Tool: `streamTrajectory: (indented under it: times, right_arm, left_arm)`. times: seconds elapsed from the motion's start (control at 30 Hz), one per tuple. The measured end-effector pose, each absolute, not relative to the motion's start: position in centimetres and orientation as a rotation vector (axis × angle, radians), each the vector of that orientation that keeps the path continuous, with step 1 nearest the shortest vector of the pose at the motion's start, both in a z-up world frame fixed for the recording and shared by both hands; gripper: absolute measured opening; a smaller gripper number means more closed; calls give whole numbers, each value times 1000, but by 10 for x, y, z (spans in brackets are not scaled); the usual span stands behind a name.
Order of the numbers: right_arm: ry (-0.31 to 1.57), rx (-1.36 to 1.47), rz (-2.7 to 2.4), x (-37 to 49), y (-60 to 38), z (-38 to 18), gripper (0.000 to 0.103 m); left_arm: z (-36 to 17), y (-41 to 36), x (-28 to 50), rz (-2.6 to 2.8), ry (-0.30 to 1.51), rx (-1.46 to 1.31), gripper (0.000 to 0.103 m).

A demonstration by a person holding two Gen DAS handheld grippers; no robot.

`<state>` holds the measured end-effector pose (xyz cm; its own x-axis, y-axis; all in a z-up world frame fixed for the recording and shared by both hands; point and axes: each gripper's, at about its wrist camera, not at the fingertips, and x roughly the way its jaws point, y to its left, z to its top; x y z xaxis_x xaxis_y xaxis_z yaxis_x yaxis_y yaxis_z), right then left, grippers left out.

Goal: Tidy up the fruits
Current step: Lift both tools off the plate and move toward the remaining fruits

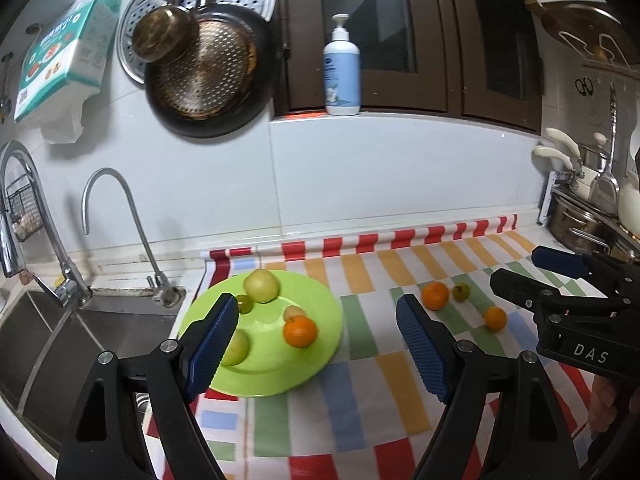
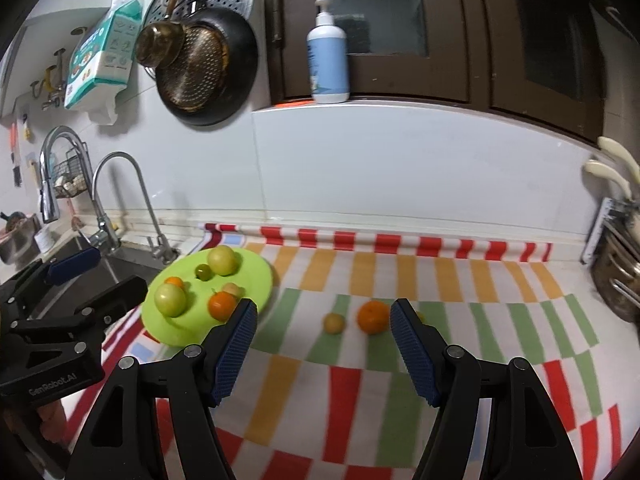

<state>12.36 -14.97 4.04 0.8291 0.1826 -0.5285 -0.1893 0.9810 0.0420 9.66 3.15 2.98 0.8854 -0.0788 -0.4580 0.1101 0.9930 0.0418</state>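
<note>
A lime green plate (image 1: 320,344) (image 2: 256,276) lies on the checked cloth by the sink. It holds two large green fruits (image 1: 261,285) (image 2: 171,299), a small green one (image 2: 203,271), a small pale one (image 1: 294,312) and oranges (image 1: 300,331) (image 2: 221,305). On the cloth to the right lie an orange (image 1: 435,295) (image 2: 373,317), a small yellow-green fruit (image 1: 461,292) (image 2: 334,323) and a smaller orange (image 1: 495,318). My left gripper (image 1: 318,344) is open and empty above the plate's right edge. My right gripper (image 2: 324,346) is open and empty in front of the loose fruits.
A steel sink (image 1: 60,336) with two taps (image 1: 120,224) is left of the plate. Pans hang on the wall (image 1: 208,72). A soap bottle (image 1: 342,68) stands on the ledge. Pots and utensils (image 1: 588,208) crowd the right end of the counter.
</note>
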Motion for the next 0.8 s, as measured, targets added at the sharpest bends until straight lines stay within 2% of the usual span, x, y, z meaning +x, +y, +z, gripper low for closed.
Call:
streamTrajectory:
  times: [0.33, 0.8]
  right_arm:
    - [571, -15, 138, 111, -192, 36, 69]
    - [668, 41, 106, 130, -225, -2, 69]
  left_arm:
    - [20, -7, 93, -115, 470, 91, 81]
    - [-7, -38, 122, -144, 537, 127, 81]
